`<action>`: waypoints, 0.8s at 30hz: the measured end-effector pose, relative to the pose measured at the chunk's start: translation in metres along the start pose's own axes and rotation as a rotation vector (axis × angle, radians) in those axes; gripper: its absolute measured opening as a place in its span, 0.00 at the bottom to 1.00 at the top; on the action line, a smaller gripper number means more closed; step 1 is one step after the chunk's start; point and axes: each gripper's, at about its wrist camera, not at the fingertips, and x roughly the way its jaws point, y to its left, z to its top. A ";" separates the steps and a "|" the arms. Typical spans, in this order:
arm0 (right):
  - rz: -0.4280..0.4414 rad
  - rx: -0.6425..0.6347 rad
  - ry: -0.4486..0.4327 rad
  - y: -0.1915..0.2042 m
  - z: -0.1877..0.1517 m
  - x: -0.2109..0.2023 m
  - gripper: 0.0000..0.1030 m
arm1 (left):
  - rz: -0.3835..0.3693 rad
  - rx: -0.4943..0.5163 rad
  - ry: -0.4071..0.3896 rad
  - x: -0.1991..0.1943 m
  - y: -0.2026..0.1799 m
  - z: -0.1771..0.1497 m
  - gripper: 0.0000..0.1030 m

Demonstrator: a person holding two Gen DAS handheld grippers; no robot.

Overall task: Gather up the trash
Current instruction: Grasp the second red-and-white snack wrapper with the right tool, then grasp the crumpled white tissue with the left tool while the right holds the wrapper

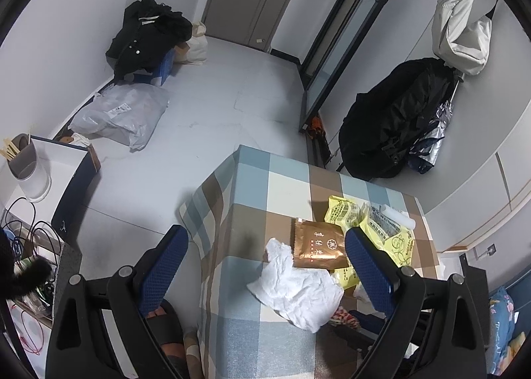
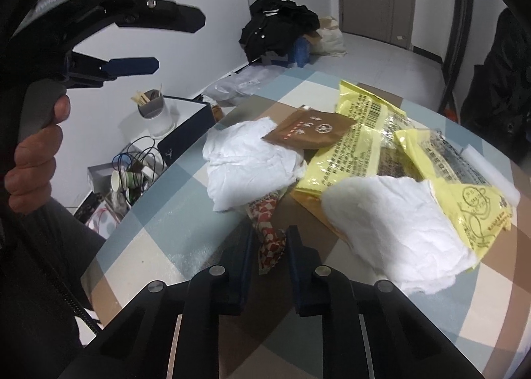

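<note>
Trash lies on a table with a checked cloth (image 1: 252, 186): a crumpled white tissue (image 1: 298, 289) (image 2: 245, 160), a brown sachet (image 1: 317, 244) (image 2: 308, 133), yellow wrappers (image 1: 388, 229) (image 2: 361, 147), a second white tissue (image 2: 398, 229) and a red-and-white checked wrapper (image 2: 268, 233). My left gripper (image 1: 265, 256) is open, high above the table, its fingers either side of the first tissue; it also shows in the right wrist view (image 2: 176, 44). My right gripper (image 2: 268, 243) is shut on the near end of the red-and-white wrapper.
Left of the table stands a dark box (image 1: 73, 180) with a white cup of sticks (image 1: 26, 166) and cables and paper cups (image 2: 129, 176) beside it. Black clothes (image 1: 146, 37) and a plastic bag (image 1: 122, 113) lie on the floor. A black backpack (image 1: 395, 120) leans at the right.
</note>
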 end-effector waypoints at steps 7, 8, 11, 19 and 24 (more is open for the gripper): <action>0.016 0.038 0.003 -0.012 -0.013 -0.022 0.16 | -0.041 0.045 0.078 0.010 -0.012 -0.009 0.91; 0.020 0.047 0.002 -0.014 -0.014 -0.025 0.16 | -0.042 0.056 0.092 0.012 -0.014 -0.011 0.91; 0.039 0.095 0.003 -0.024 -0.023 -0.037 0.16 | -0.057 0.104 0.147 0.018 -0.024 -0.020 0.91; 0.027 0.171 0.002 -0.045 -0.040 -0.062 0.16 | -0.082 0.120 0.284 0.029 -0.041 -0.042 0.91; 0.009 0.201 0.010 -0.057 -0.046 -0.073 0.16 | -0.081 0.126 0.339 0.028 -0.059 -0.051 0.91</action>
